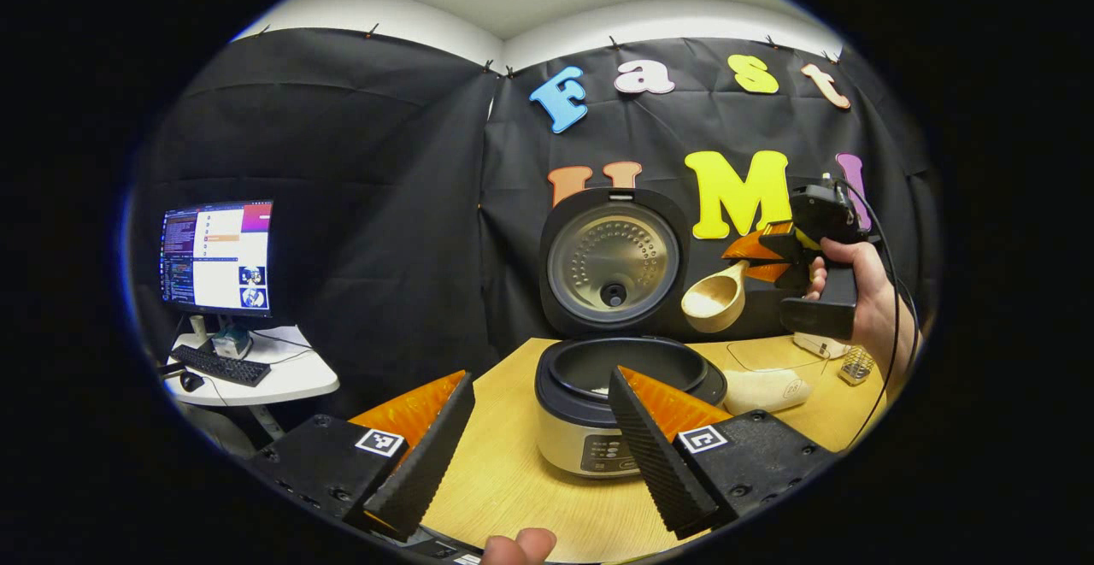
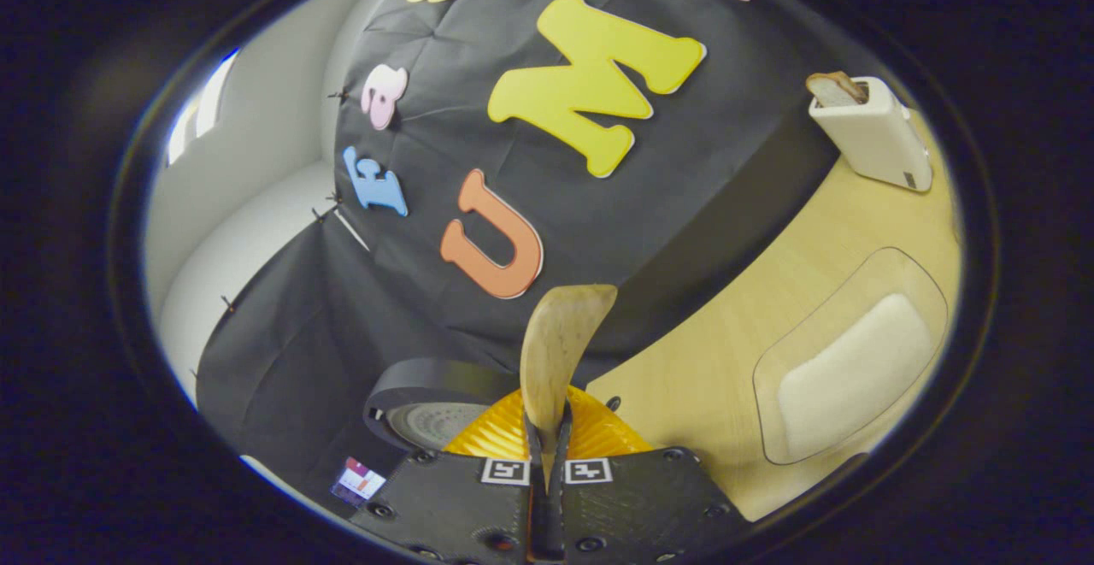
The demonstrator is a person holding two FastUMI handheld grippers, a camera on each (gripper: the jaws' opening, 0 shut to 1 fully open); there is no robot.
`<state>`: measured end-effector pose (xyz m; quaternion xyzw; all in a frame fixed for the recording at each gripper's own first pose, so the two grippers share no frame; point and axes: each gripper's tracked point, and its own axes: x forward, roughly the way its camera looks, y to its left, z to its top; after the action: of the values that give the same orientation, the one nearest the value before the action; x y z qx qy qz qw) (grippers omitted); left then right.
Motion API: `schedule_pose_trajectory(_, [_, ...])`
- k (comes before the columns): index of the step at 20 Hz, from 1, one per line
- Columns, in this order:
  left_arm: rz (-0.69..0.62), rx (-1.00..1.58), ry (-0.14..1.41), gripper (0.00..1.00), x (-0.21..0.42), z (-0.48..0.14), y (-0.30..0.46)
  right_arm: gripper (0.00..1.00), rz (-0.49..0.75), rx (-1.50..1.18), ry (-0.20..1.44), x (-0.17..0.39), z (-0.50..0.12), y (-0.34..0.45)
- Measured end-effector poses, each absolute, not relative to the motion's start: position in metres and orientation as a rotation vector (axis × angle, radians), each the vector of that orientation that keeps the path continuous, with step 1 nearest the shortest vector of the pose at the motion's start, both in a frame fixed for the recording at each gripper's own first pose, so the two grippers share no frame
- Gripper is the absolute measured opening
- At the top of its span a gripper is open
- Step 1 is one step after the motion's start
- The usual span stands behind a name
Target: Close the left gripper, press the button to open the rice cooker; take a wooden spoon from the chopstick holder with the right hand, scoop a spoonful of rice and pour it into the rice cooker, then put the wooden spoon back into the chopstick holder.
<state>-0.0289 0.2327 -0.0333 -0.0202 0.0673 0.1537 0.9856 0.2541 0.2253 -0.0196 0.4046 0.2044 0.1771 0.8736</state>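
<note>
The rice cooker (image 1: pixel 590 441) stands on the wooden table with its lid (image 1: pixel 612 264) raised upright and the dark inner pot (image 1: pixel 628 364) exposed. My left gripper (image 1: pixel 540 377) is open in front of it, with nothing between its fingers. At the right a hand holds my right gripper (image 1: pixel 769 253), which is shut on the handle of a wooden spoon (image 1: pixel 716 300). The spoon's bowl hangs in the air above and right of the pot. In the right gripper view, the spoon (image 2: pixel 560 343) sticks up from the closed right gripper (image 2: pixel 547 428), and the cooker lid (image 2: pixel 427 415) lies below left.
A white mound of rice in a clear tray (image 2: pixel 855 360) lies right of the cooker, where it is the rice (image 1: pixel 765 390). A white toaster (image 2: pixel 876 133) with bread stands at the far table edge. A small wire holder (image 1: pixel 855 366) stands far right. A monitor (image 1: pixel 216 256) and keyboard sit on a side table.
</note>
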Motion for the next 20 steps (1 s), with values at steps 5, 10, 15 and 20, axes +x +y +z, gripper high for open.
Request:
schedule_pose_trajectory(5, [0.304, -0.056, 0.148, 1.0, -0.028, -0.037, 0.235, 0.01, 0.384, 0.669, 0.401, 0.252, -0.03, 0.256])
schedule_pose_trajectory(10, [0.293, -0.052, 0.164, 1.0, -0.027, -0.043, 0.234, 0.0, 0.388, 0.473, 0.316, 0.251, -0.028, 0.27])
schedule_pose_trajectory(15, [0.305, -0.057, 0.17, 1.0, -0.027, -0.046, 0.237, 0.0, 0.406, 0.342, 0.257, 0.246, -0.023, 0.283])
schedule_pose_trajectory(20, [0.291, -0.056, 0.165, 1.0, -0.027, -0.044, 0.232, 0.0, 0.442, 0.22, 0.213, 0.238, -0.02, 0.3])
